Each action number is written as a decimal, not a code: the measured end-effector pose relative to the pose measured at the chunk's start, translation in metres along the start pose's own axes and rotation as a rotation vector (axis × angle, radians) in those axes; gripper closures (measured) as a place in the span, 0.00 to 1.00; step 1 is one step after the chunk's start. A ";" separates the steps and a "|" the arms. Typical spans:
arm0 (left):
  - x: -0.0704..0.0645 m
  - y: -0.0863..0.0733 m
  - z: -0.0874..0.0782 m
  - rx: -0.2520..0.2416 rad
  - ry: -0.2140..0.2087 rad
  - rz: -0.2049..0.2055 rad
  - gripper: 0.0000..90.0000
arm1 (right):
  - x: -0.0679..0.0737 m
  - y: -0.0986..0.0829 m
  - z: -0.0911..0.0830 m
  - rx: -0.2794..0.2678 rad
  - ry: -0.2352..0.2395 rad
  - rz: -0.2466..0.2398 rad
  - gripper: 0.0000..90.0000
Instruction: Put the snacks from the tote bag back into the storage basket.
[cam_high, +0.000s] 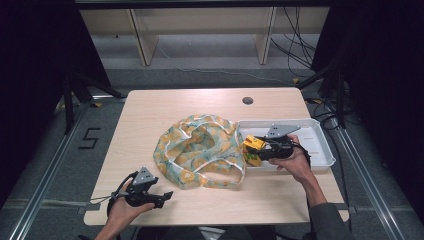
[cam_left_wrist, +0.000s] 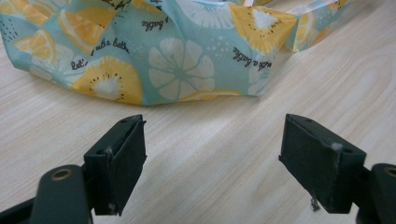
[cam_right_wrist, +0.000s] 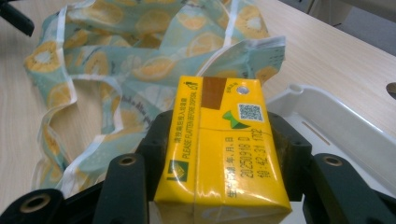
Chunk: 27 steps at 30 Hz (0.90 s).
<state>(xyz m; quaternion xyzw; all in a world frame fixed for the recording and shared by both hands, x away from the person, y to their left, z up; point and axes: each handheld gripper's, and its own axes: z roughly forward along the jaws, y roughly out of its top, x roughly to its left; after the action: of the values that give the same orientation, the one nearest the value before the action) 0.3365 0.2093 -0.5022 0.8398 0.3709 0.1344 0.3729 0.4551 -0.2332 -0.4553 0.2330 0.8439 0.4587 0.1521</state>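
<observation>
A teal cloth bag (cam_high: 200, 150) printed with orange and lemon slices lies crumpled in the middle of the wooden table (cam_high: 150, 110), its mouth loose and its straps spread. My right gripper (cam_high: 257, 147) is shut on a yellow drink carton (cam_right_wrist: 224, 154) and holds it at the left end of the white tray (cam_high: 320, 145), right beside the bag's edge (cam_right_wrist: 140, 70). The carton (cam_high: 254, 145) lies on its side between the jaws. My left gripper (cam_high: 162, 197) stands open near the table's front left, its fingers (cam_left_wrist: 121, 158) spread with nothing between them, facing the bag (cam_left_wrist: 173, 51).
The white plastic tray sits at the table's right side. A round cable hole (cam_high: 247, 100) is at the table's far edge. Beyond the table stand wooden shelf legs (cam_high: 145, 45) and loose cables (cam_high: 300, 50) on the floor.
</observation>
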 end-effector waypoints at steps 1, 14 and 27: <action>0.000 0.000 0.000 0.000 0.000 -0.002 0.24 | 0.000 0.000 -0.001 0.009 0.004 -0.008 0.57; 0.000 0.000 0.000 0.002 -0.001 -0.001 0.24 | 0.011 0.001 -0.008 0.064 -0.047 0.048 0.40; 0.000 -0.001 0.000 -0.005 0.003 -0.023 0.24 | 0.029 0.003 -0.055 0.041 -0.144 0.120 0.33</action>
<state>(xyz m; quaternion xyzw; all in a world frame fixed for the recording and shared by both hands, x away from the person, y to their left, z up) 0.3355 0.2098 -0.5026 0.8345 0.3806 0.1321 0.3760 0.4050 -0.2549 -0.4245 0.3186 0.8244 0.4318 0.1799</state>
